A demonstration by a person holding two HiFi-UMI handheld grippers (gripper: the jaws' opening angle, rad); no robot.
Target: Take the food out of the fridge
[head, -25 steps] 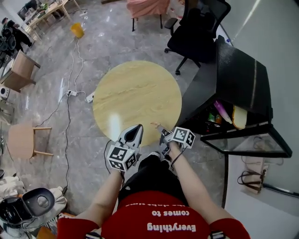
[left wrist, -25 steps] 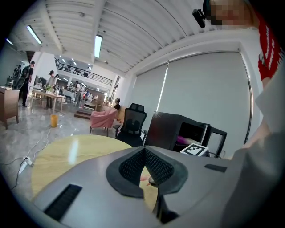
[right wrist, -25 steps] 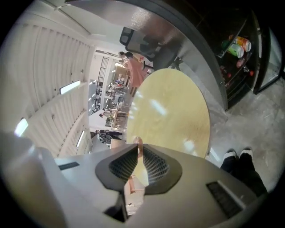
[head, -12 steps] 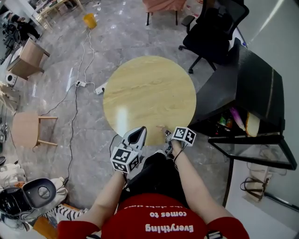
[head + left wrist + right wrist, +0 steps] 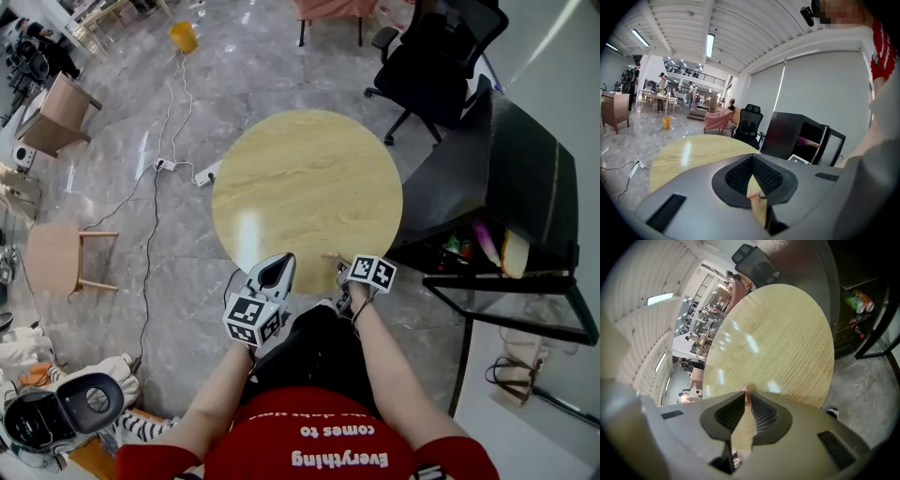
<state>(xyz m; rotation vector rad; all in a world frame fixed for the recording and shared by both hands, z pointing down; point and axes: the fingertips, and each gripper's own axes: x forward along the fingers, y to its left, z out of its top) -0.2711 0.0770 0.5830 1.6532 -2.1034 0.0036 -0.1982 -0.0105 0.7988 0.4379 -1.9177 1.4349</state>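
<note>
There's one round table (image 5: 307, 187) mid-frame, one black fridge (image 5: 511, 178) at the right edge, one office chair (image 5: 436, 61) up top. Two grippers show low centre: the left gripper (image 5: 278, 261) and the right gripper (image 5: 334, 262). Add one yellow bucket (image 5: 184, 37) upper left, one wooden stool (image 5: 61, 258) far left, and two cans: a green can (image 5: 855, 304), an orange can (image 5: 865, 299).

Red shirt (image 5: 281, 417) reads, seemingly, "Everything comes to".

A round wooden table (image 5: 307, 197) is standing on a glossy grey marble floor (image 5: 94, 169), with 1 black office chair (image 5: 436, 66) sitting behind it. 1 small stool (image 5: 52, 258) is standing at left, a power strip (image 5: 161, 166) is lying nearby, and a ceiling strip light (image 5: 710, 44) is glowing.
</note>
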